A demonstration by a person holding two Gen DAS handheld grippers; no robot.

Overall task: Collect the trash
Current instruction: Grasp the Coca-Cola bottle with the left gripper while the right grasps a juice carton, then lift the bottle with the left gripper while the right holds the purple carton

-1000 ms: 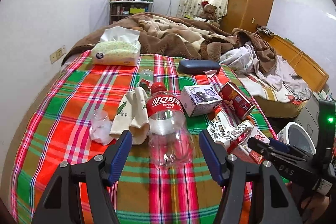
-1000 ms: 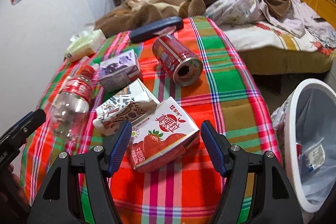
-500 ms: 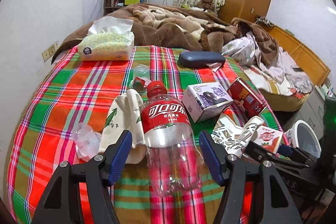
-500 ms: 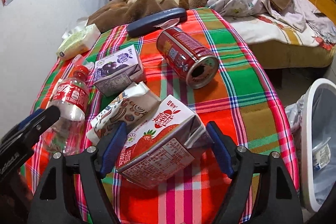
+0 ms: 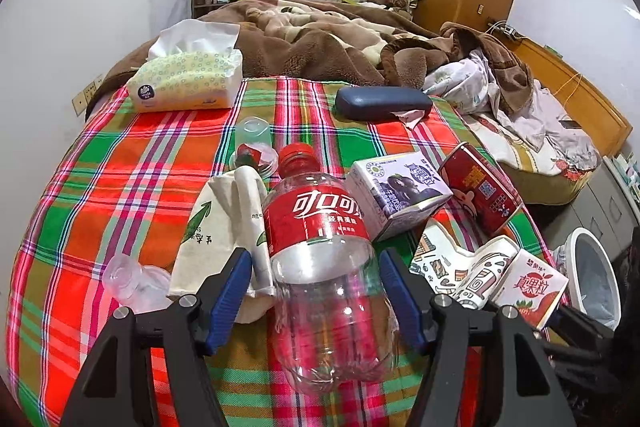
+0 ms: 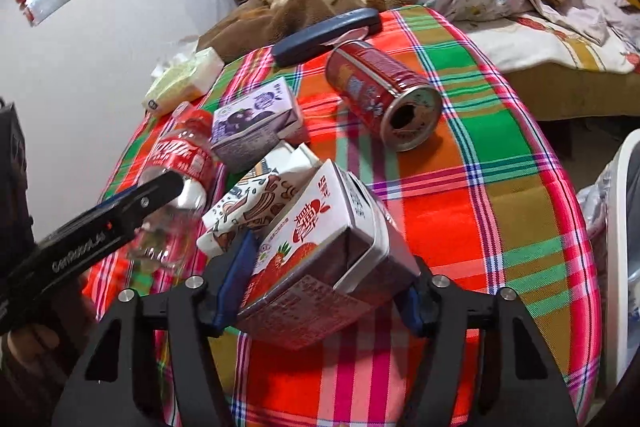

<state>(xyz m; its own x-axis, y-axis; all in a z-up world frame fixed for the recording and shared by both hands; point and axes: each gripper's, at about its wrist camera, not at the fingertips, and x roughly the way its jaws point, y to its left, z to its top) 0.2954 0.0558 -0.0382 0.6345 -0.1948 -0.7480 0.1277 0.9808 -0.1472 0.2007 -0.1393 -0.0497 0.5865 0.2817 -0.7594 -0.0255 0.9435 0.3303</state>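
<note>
An empty clear cola bottle with a red label lies on the plaid cloth between the open fingers of my left gripper; the pads stand beside it, with small gaps. It also shows in the right wrist view. My right gripper is shut on a strawberry milk carton, tilted up off the cloth. That carton shows in the left wrist view. A purple milk carton, a red can and a crushed patterned paper cup lie close by.
A white trash bin stands on the floor right of the table. A tissue pack, a dark blue case, a crumpled paper bag and clear plastic cups lie on the cloth. A bed lies behind.
My left gripper has moved forward, so the cola bottle now sits between its fingers. My right gripper has closed on the strawberry carton and tilted it up.
</note>
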